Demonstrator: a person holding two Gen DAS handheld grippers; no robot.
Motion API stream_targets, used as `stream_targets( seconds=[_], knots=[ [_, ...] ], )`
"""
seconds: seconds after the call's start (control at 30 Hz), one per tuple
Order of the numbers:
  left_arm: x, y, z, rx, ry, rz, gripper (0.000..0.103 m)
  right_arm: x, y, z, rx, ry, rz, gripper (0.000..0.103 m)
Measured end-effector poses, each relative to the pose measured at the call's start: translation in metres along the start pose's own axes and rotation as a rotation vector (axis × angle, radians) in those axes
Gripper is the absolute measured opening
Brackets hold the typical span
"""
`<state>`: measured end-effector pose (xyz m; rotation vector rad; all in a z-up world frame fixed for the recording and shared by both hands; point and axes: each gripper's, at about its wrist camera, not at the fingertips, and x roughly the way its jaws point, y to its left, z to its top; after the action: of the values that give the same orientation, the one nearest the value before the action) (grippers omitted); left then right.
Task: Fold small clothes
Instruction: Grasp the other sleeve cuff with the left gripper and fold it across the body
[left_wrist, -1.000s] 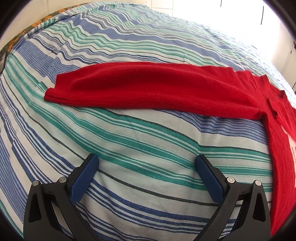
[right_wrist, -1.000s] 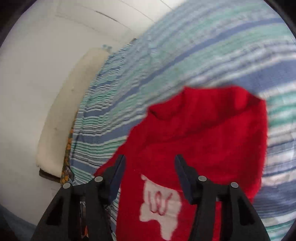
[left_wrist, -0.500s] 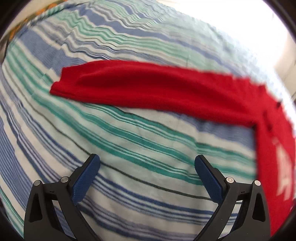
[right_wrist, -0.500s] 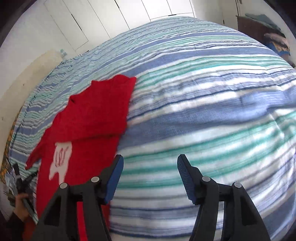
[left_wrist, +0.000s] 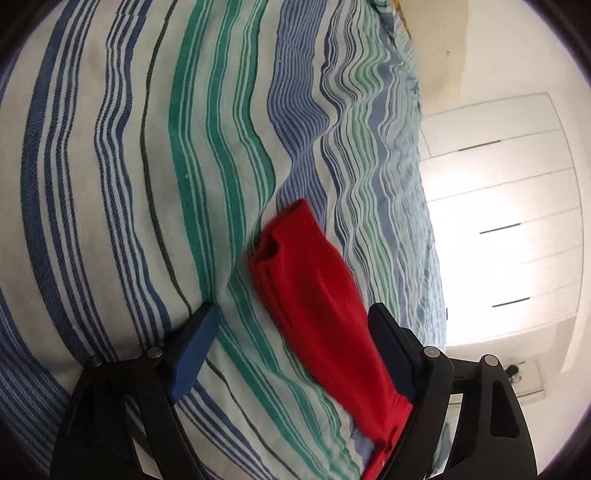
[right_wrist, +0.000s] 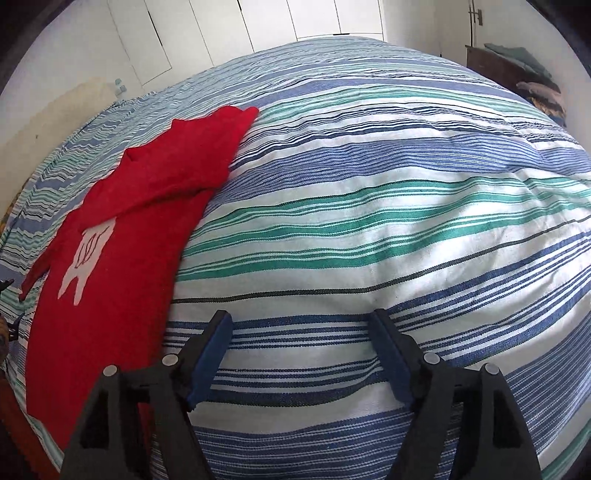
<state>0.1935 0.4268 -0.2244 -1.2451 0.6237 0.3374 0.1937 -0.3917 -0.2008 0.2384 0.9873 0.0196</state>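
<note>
A small red sweater (right_wrist: 110, 280) with a white motif lies flat on the striped bedcover (right_wrist: 369, 206), at the left of the right wrist view, one sleeve folded over its chest. Its other sleeve (left_wrist: 314, 295) runs lengthwise between the fingers of my left gripper (left_wrist: 291, 314), cuff end away from me. Those jaws are closing, and the sleeve lies against the right finger while the left finger stands clear of it. My right gripper (right_wrist: 301, 317) hovers over bare bedcover to the right of the sweater, jaws opening with nothing between them.
White wardrobe doors (right_wrist: 314, 18) stand beyond the bed's far edge. A dark piece of furniture with folded clothes (right_wrist: 517, 70) is at the back right. The bedcover is soft and rumpled, and it fills most of both views.
My left gripper has rolled and swung over, so the sleeve now runs between its fingers instead of lying across ahead. My right gripper has moved off the sweater onto the bare cover, jaws wider.
</note>
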Motion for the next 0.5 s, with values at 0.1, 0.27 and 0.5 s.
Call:
stream_targets(
  seconds=[0.1, 0.27, 0.5],
  knots=[
    [0.009, -0.014, 0.004, 0.053, -0.021, 0.020, 0.070, 0.002, 0.001, -0.001, -0.002, -0.005, -0.002, 0.078],
    [0.022, -0.034, 0.002, 0.150, 0.006, 0.084, 0.003, 0.005, 0.006, -0.002, -0.031, -0.008, -0.026, 0.080],
    [-0.012, -0.114, -0.035, 0.451, -0.064, 0.131, 0.003, 0.004, 0.003, -0.001, -0.021, -0.014, -0.011, 0.081]
  ],
)
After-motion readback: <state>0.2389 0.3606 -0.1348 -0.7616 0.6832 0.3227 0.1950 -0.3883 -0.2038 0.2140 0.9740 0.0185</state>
